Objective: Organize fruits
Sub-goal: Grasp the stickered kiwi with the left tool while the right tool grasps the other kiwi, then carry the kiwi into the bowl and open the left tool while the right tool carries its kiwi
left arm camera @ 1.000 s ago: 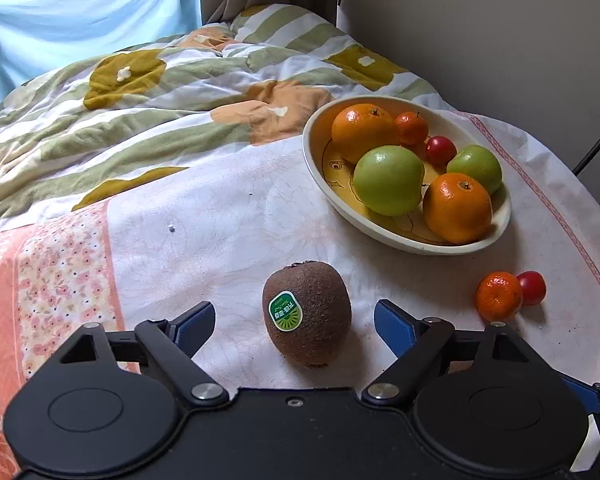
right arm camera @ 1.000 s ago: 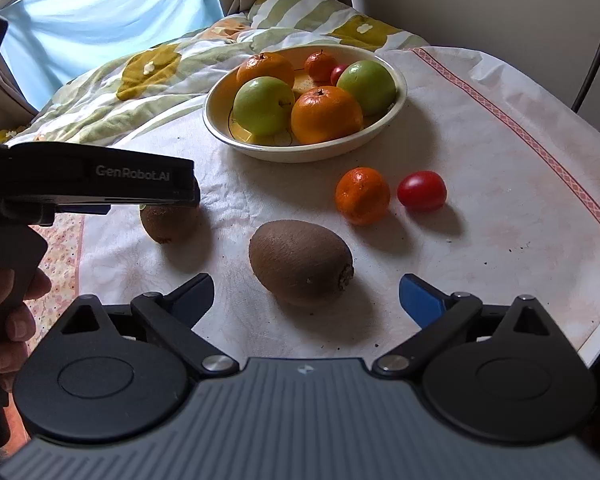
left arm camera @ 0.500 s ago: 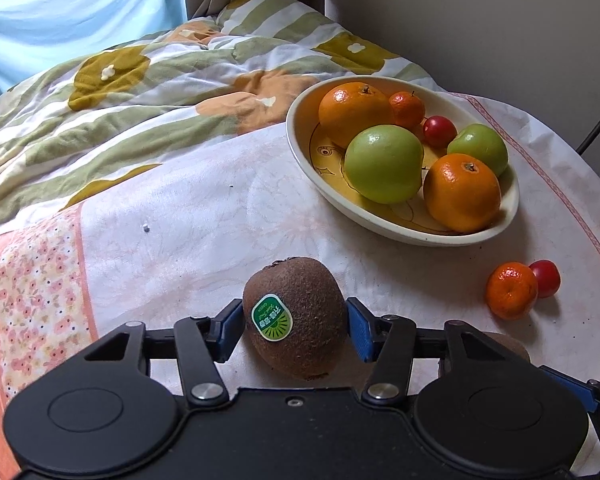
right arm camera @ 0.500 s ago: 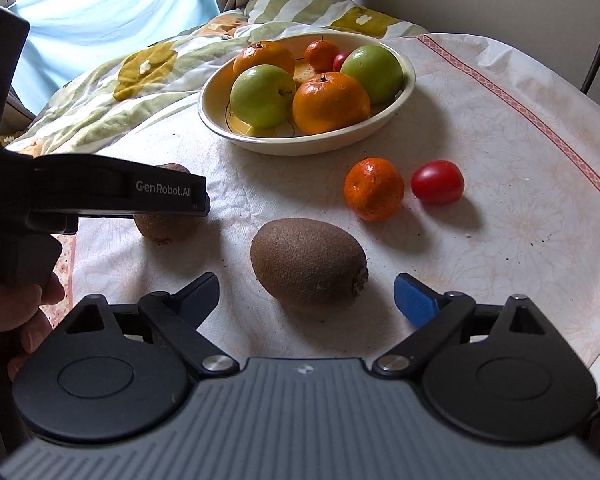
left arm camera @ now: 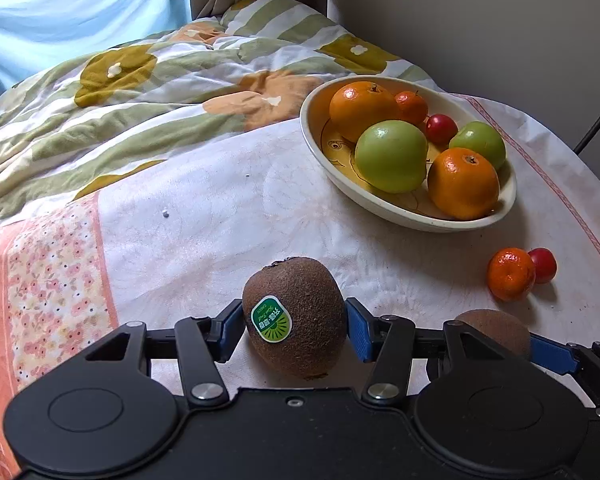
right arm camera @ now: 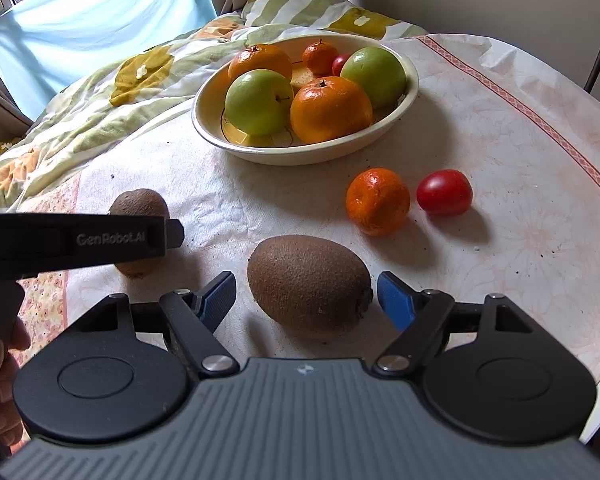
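Since a second ago the left gripper (left arm camera: 295, 328) has closed in: its blue pads, then wide apart on either side of the stickered kiwi (left arm camera: 294, 316), now press against both flanks of the fruit, which stands on end on the tablecloth (left arm camera: 220, 216) with its green label facing the camera. Meanwhile the right gripper (right arm camera: 306, 294) has crept nearer to the second kiwi (right arm camera: 310, 284); its jaws are still wide open, one pad on each side of the fruit with a clear gap on both sides, holding nothing. That kiwi lies on its side on the cloth.

From the right wrist view, the left tool crosses the frame as a dark bar, hiding the middle of the stickered kiwi. Beyond the second kiwi a mandarin (right arm camera: 377, 201) and a cherry tomato (right arm camera: 444, 192) sit just beside each other on the cloth, nearly touching. Behind them the cream bowl (right arm camera: 300, 154) holds two oranges, two green apples, a small mandarin and a small red fruit. A flowered quilt (left arm camera: 120, 112) is rumpled up behind the table.
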### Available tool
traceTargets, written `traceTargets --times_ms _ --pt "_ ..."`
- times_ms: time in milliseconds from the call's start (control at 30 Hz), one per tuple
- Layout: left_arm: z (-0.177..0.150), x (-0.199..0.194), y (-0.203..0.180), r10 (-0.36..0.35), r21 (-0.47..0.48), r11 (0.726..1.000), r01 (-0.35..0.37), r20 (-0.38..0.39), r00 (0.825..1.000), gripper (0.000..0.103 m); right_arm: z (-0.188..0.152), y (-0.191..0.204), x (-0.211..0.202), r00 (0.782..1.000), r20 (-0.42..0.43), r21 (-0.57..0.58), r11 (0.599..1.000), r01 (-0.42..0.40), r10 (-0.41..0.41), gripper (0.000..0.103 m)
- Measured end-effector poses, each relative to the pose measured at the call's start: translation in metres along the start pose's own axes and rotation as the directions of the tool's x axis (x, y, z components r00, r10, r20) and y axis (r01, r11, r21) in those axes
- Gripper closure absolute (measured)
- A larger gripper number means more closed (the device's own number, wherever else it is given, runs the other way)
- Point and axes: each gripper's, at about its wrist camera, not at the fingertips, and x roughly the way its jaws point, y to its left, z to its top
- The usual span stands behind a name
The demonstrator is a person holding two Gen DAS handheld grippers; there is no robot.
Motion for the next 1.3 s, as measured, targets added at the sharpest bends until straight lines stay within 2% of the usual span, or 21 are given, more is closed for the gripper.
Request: traceTargets --times_ms 167,500,867,1100,1300 --pt "-0.007 -0.006 0.001 0.011 -0.002 1.000 -0.011 0.003 1.000 0.045 0.001 0.003 0.000 1.000 0.009 -0.019 1.000 0.007 -0.007 0.023" --pt "-0.017 -0.024 0.005 0.025 -0.026 0.999 -0.025 0.021 0.999 0.045 0.001 -0.003 -0.003 1.000 0.014 -0.030 1.000 -0.011 0.011 0.025" --pt "-0.018 -0.061 -0.002 0.017 -0.042 0.999 -0.014 0.068 0.998 0.045 0.011 -0.007 -0.038 0.998 0.055 -0.038 0.999 -0.032 0.034 0.025" --pt "-0.009 -0.094 -0.015 0.007 -0.042 0.999 -0.001 0.122 0.992 0.045 0.035 -0.017 -0.075 0.993 0.100 -0.061 0.996 -0.059 0.065 0.025" --pt "0.012 -0.113 -0.031 0.009 -0.061 0.998 0.002 0.169 0.986 0.045 0.072 -0.033 -0.096 0.985 0.134 -0.101 0.991 -0.094 0.107 0.025"
